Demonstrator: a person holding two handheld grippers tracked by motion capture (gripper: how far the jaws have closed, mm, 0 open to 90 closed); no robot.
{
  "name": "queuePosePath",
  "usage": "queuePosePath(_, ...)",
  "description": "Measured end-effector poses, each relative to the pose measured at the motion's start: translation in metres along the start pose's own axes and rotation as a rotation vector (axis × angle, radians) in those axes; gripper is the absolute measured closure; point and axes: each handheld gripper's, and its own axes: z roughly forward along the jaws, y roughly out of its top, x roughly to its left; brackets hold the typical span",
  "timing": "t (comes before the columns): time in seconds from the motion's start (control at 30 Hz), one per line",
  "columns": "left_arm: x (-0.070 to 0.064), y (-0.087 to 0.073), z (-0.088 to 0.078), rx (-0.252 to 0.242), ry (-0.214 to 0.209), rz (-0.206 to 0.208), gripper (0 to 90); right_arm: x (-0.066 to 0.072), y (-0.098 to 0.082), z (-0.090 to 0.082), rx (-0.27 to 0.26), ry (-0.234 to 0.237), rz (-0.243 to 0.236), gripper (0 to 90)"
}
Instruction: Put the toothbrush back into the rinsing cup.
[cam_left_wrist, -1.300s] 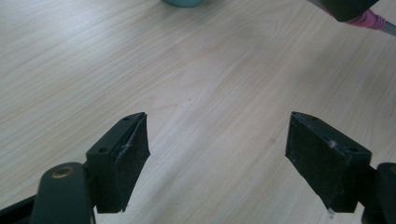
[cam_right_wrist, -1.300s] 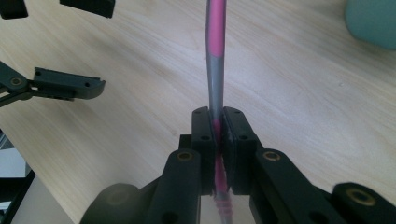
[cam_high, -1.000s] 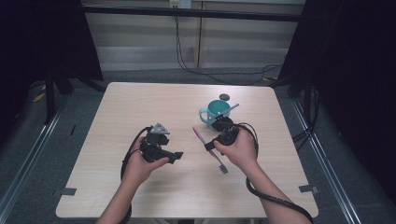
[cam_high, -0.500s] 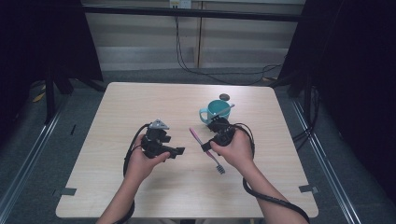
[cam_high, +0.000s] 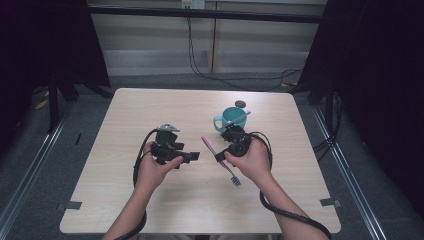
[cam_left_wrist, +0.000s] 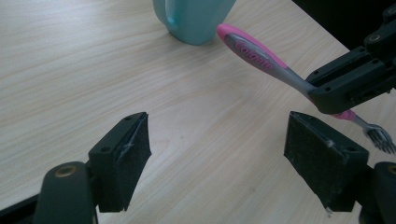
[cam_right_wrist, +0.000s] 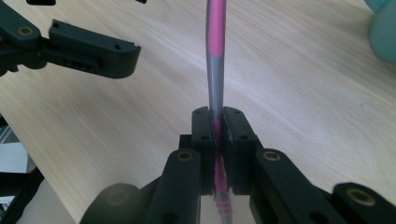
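Observation:
My right gripper (cam_high: 220, 157) is shut on the neck of a pink and grey toothbrush (cam_high: 209, 146), which it holds above the wooden table (cam_high: 125, 200). The handle points away from me and the bristles point toward me. In the right gripper view the jaws (cam_right_wrist: 218, 116) pinch the toothbrush (cam_right_wrist: 215, 56) upright between them. My left gripper (cam_high: 189, 156) is open a little to the left. Its jaws (cam_left_wrist: 219, 123) stand wide apart with nothing between them and face the toothbrush (cam_left_wrist: 261, 58). A teal mug (cam_high: 231, 120) stands just beyond the right gripper.
A pale stick-like handle (cam_high: 243, 115) leans out of the mug. A small dark round thing (cam_high: 240, 104) lies behind the mug. Black cables trail from both grippers toward me. Dark frame posts flank the table. Grey tape marks (cam_high: 71, 205) sit near its front corners.
The left gripper has shifted slightly, with its jaws still wide. The right gripper and the toothbrush have kept still.

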Motion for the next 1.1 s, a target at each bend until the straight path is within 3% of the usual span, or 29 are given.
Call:
queuePosePath(0.2,0.002,-0.002,-0.001,0.048,0.046,0.104,22.7,-0.002,0.000,0.003,0.028,0.003,-0.046,84.9)
queuePosePath(0.33,0.002,-0.003,-0.002,0.110,0.054,0.201,24.1,0.000,0.000,0.006,0.067,0.000,-0.105,84.9)
queuePosePath(0.53,0.000,-0.001,-0.006,0.109,0.068,0.276,24.1,0.001,-0.001,0.006,0.106,0.022,-0.164,84.9)
queuePosePath(0.67,-0.005,0.001,-0.006,0.133,0.085,0.329,24.1,0.001,-0.002,0.006,0.110,0.040,-0.176,84.9)
queuePosePath(0.77,-0.008,0.002,-0.005,0.137,0.082,0.342,24.1,0.001,-0.002,0.007,0.117,0.046,-0.174,84.9)
queuePosePath(0.97,-0.015,0.004,0.001,0.172,0.108,0.439,24.1,-0.002,-0.003,0.006,0.131,0.049,-0.181,84.9)
queuePosePath(1.1,-0.020,0.004,0.006,0.189,0.113,0.474,24.2,-0.004,-0.004,0.007,0.137,0.046,-0.169,84.9)
